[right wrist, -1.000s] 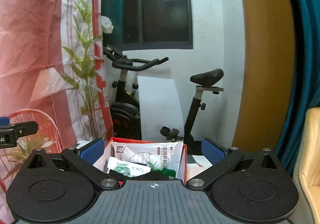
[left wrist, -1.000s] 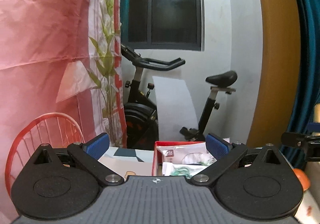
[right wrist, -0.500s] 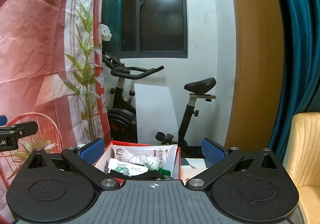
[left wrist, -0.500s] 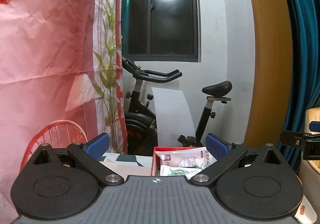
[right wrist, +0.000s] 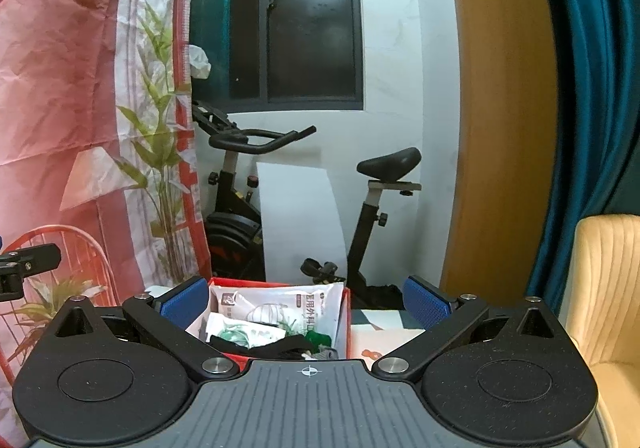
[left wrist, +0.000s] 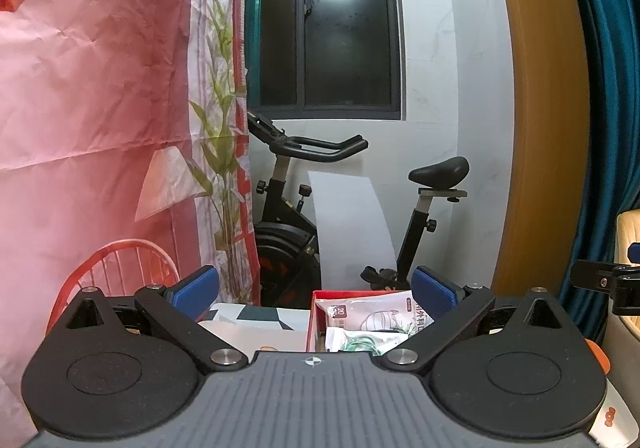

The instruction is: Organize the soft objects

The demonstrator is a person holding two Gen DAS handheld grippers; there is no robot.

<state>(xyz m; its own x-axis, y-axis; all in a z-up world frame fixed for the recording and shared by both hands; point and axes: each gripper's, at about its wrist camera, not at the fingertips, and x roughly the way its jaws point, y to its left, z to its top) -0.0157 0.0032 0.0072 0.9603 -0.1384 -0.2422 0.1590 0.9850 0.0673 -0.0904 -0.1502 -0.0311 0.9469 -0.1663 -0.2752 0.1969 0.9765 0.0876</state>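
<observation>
A red box point(left wrist: 316, 312) point(right wrist: 347, 324) sits on the table, holding white plastic packets of face masks point(left wrist: 372, 318) point(right wrist: 276, 306), a green-printed packet point(right wrist: 244, 332) and a dark strap point(right wrist: 276, 348). My left gripper point(left wrist: 316, 290) is open and empty, raised above the table, with the box low between its blue pads point(left wrist: 198, 290). My right gripper point(right wrist: 306, 298) is open and empty, raised over the box. Each gripper's side shows at the edge of the other view: the right one point(left wrist: 608, 284) and the left one point(right wrist: 24, 268).
An exercise bike point(left wrist: 296, 215) point(right wrist: 240, 187) stands behind the table by a white wall. A pink printed sheet point(left wrist: 100, 107) hangs at left. A red wire chair point(left wrist: 116, 268) is at left, a yellow chair point(right wrist: 604, 308) at right. A patterned tabletop point(left wrist: 256, 318) lies beside the box.
Both grippers have tilted upward, so the box sits lower in each view and less of its contents shows. Both stay open and empty.
</observation>
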